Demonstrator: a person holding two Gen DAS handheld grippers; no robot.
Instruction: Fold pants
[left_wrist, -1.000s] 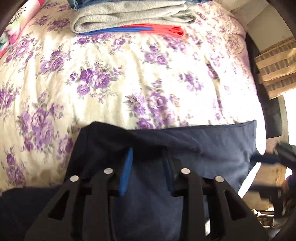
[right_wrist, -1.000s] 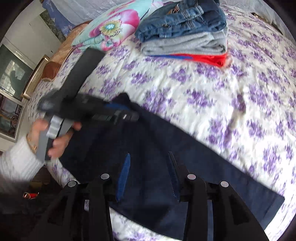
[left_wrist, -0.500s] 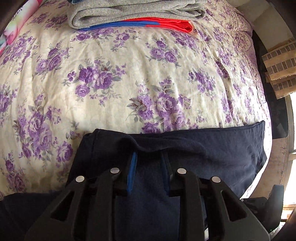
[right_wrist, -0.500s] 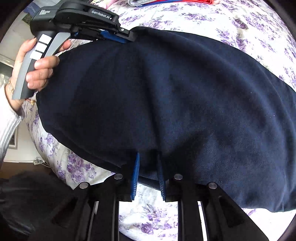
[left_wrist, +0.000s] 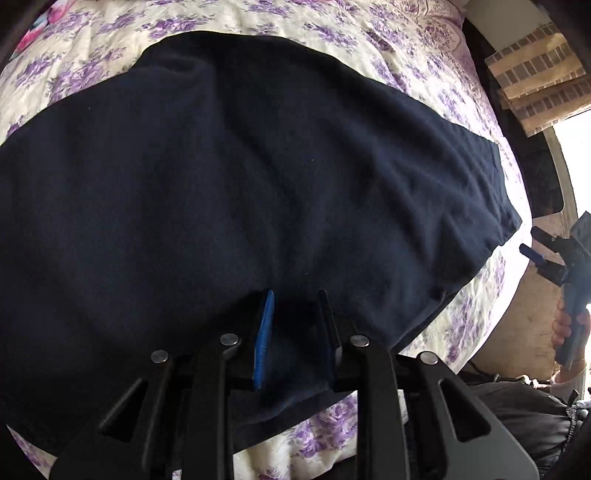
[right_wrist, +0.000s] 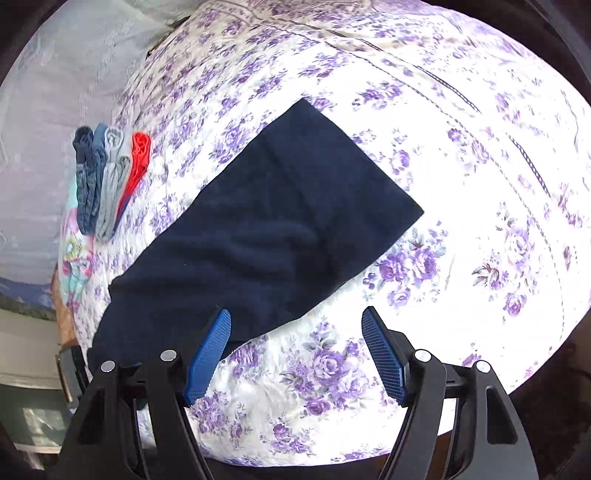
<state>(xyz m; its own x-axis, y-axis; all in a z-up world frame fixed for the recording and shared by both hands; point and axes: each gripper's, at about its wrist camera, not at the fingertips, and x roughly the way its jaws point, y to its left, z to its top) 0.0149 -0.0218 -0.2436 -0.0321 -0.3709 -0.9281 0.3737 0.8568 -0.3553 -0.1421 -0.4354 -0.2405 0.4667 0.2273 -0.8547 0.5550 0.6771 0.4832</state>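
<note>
Navy pants lie folded flat on the floral bedspread. My left gripper points down at their near edge, its jaws closing with a fold of the navy fabric pinched between the blue pads. In the right wrist view the pants stretch diagonally from the lower left to the middle of the bed. My right gripper hovers over the bedspread just off their near edge. Its jaws are opening wide and nothing is between them. The left wrist view shows that gripper beyond the bed's right side, in a hand.
A stack of folded clothes, denim, grey and red, sits at the far left of the bed beside a flowered pillow. The bedspread spreads out to the right of the pants. Brick-patterned panels stand past the bed's far right corner.
My left gripper carried its held edge across, so the pants now fill its view. The right gripper let go of the pants, opened wide, rolled and drew off to the bed's side.
</note>
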